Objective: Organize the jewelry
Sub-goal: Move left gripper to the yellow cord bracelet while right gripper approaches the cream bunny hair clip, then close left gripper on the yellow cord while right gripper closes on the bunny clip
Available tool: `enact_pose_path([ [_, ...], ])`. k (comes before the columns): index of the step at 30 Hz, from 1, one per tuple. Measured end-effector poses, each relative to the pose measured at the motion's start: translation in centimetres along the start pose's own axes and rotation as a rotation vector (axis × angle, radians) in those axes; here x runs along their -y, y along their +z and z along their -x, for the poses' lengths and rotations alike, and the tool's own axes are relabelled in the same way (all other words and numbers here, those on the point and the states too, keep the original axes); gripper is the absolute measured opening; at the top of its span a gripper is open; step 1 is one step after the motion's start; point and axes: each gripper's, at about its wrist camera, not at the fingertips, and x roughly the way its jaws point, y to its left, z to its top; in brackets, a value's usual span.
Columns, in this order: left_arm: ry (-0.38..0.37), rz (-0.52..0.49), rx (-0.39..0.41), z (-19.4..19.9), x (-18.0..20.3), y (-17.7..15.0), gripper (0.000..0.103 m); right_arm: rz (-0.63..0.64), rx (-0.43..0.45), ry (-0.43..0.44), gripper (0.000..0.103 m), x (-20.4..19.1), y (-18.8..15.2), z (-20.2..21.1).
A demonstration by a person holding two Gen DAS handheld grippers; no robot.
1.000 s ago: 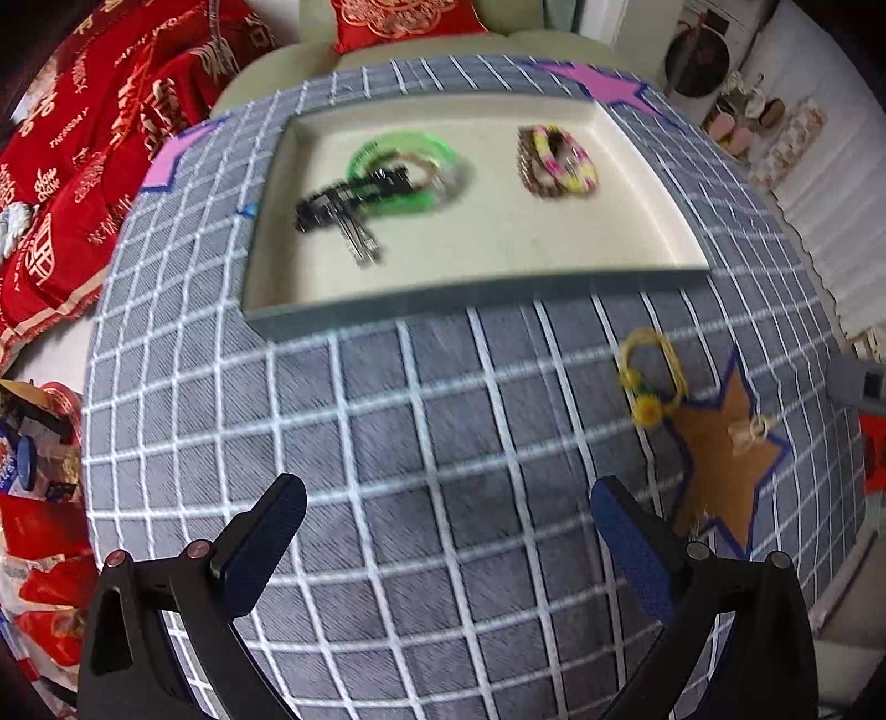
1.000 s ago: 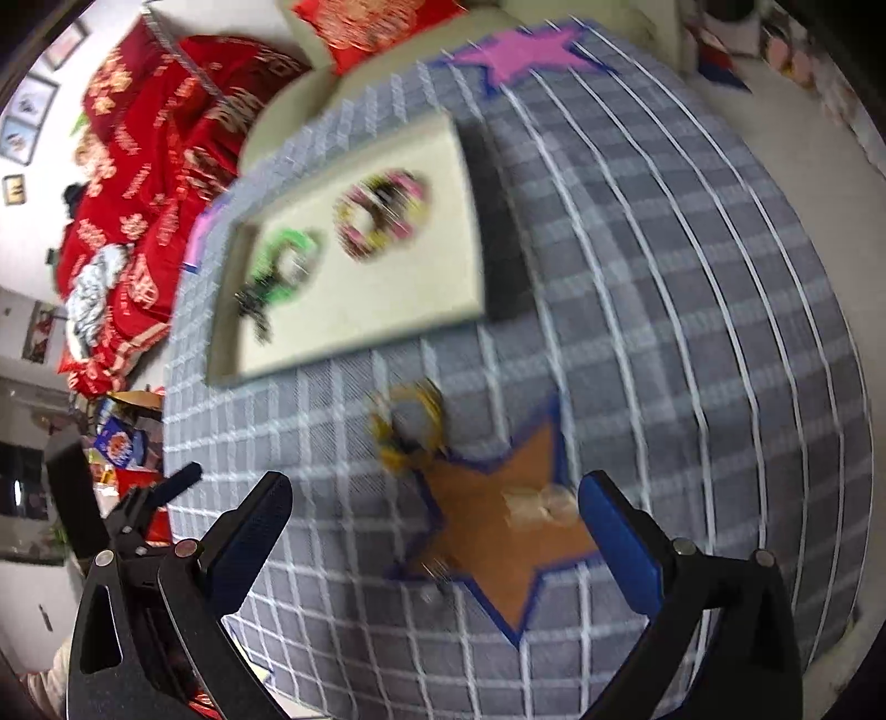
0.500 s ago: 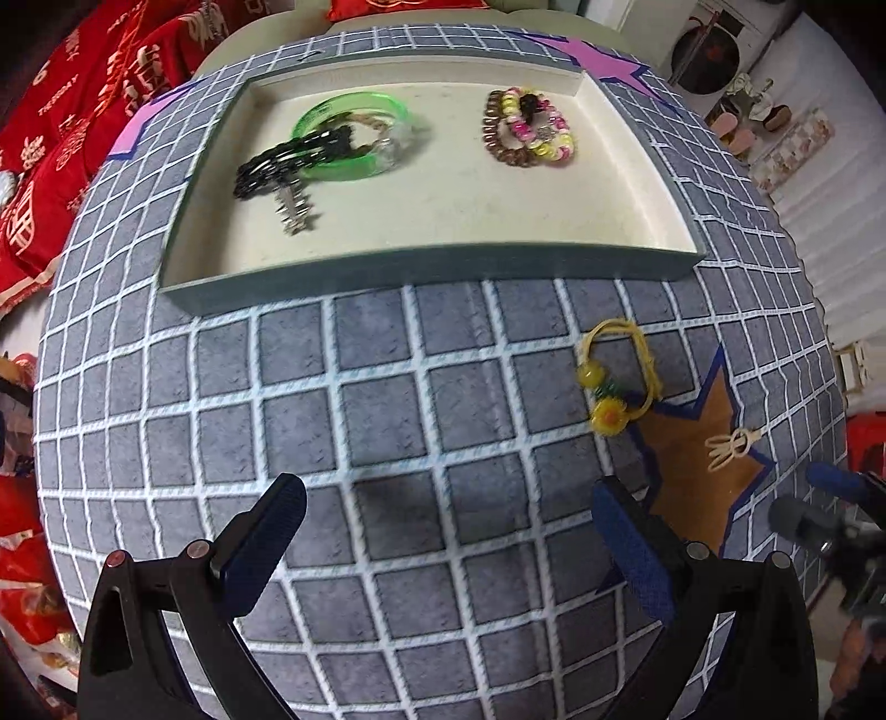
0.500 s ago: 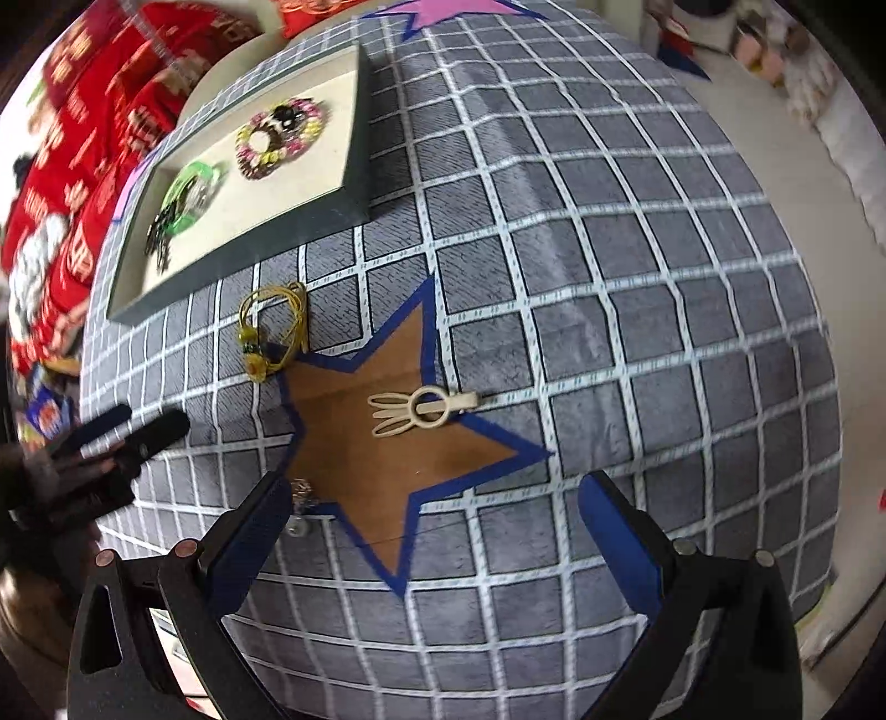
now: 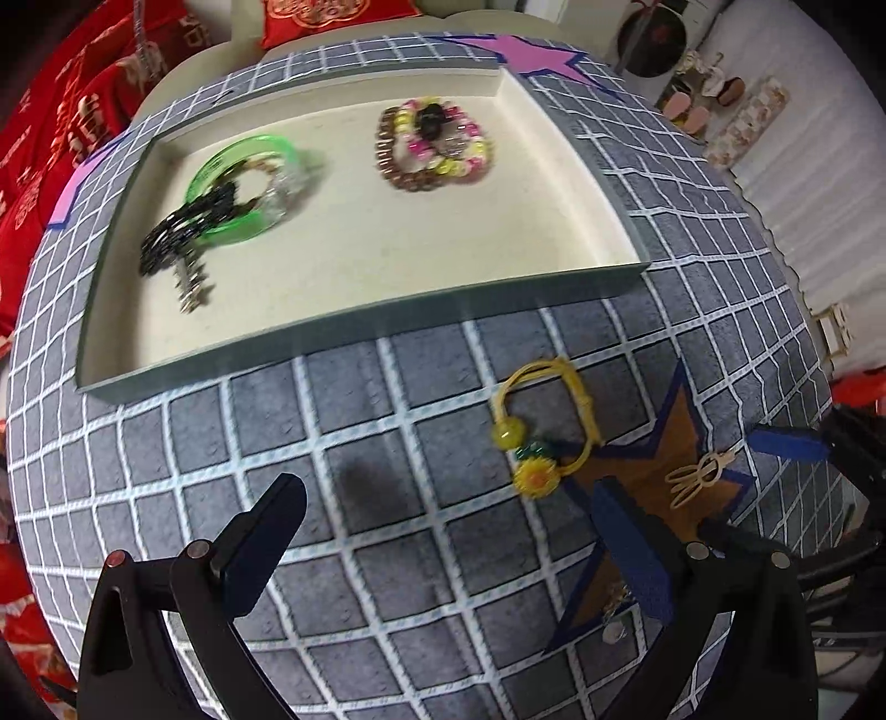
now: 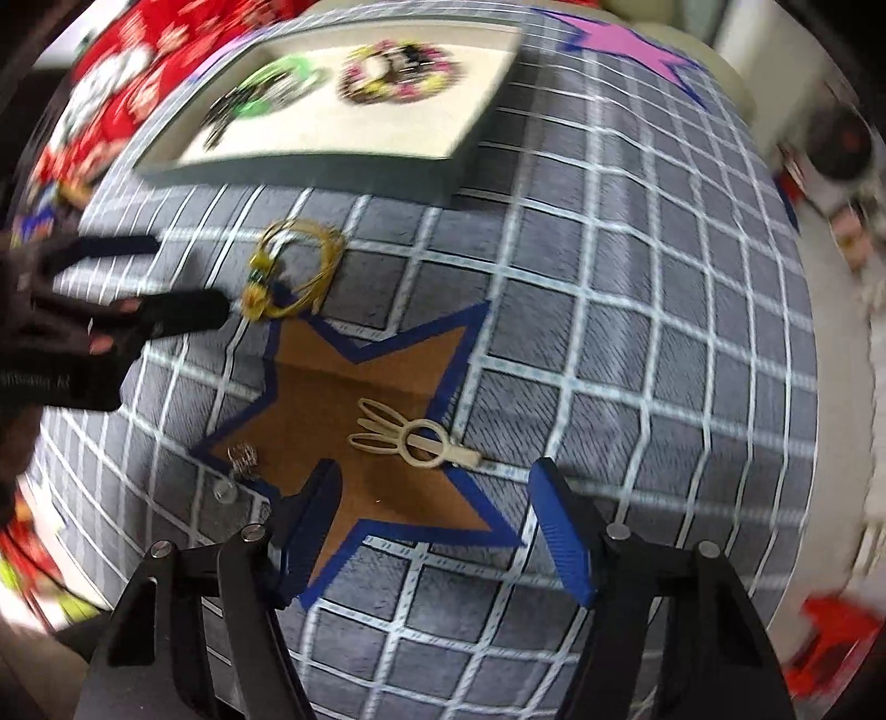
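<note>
The cream rabbit-shaped hair clip [image 6: 412,437] lies flat on the brown star patch [image 6: 343,399] of the grey checked cloth [image 6: 609,332], its ears toward the star's middle and its tail end at the blue border. It sits just ahead of the right gripper [image 6: 434,526], roughly in line with the gap between the two blue pads but beyond their tips, touching neither. That claw points down at the cloth with its jaws closing, still well apart, and nothing is between them.

Near the star's left point lie a small silvery piece [image 6: 243,457] and a clear bead [image 6: 224,490], close to the right claw's left finger.

Off the star's upper point lies the yellow cord bracelet [image 5: 545,426] with its yellow bead and sunflower charm, partly overlapping the blue edge. The left gripper [image 5: 443,531] hovers over the cloth with its jaws wide and empty; the bracelet lies ahead of it, closer to its right finger [image 5: 631,554], and untouched.

Farther away sits the tray [image 5: 354,338], holding a green bangle [image 5: 246,188] with a black chain piece [image 5: 177,243] across it, and well apart a stack of beaded bracelets [image 5: 434,144]. A pink star patch [image 5: 531,52] lies beyond the tray's far corner.
</note>
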Motion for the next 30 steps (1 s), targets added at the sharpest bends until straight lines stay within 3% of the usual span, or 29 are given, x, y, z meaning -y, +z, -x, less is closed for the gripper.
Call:
enact_pose_path([
  [7,-0.012,-0.029,0.008,-1.1,1.5,1.2,0.103,0.176,-0.007,-0.03,0.068,-1.6,1.5,-1.2],
  [12,-0.006,-0.047,0.0,-1.9,2.3,1.3,0.097,0.216,-0.009,-0.034,0.062,-2.4,2.7,-2.2],
  [13,-0.007,-0.051,0.001,-2.1,2.6,1.5,0.09,0.22,-0.008,-0.034,0.062,-2.4,2.8,-2.3],
  [16,-0.005,-0.072,0.001,-2.4,3.2,1.7,0.089,0.228,-0.003,-0.031,0.057,-3.0,2.5,-2.3],
  [19,0.013,-0.105,0.008,-2.6,4.3,2.1,0.08,0.231,-0.002,-0.027,0.05,-2.9,2.4,-2.2],
  [21,0.014,-0.118,0.012,-2.7,4.9,2.3,0.073,0.231,0.0,-0.025,0.04,-3.1,2.3,-2.4],
  [24,0.014,-0.126,0.021,-2.8,5.5,2.7,0.057,0.226,-0.001,-0.023,0.028,-3.5,1.9,-1.7],
  [26,0.007,-0.118,0.028,-2.3,4.9,2.6,0.037,0.221,0.001,-0.024,0.02,-3.8,1.5,-1.5],
  [27,-0.003,-0.107,0.027,-2.3,4.7,2.7,0.034,0.218,0.003,-0.029,0.02,-3.9,1.4,-1.5],
  [28,-0.017,-0.093,0.026,-2.0,3.9,2.5,0.023,0.213,0.004,-0.034,0.02,-4.2,1.2,-1.3],
  [30,-0.041,-0.064,0.022,-1.7,2.7,2.1,0.02,0.2,0.008,-0.04,0.016,-4.6,0.9,-1.0],
])
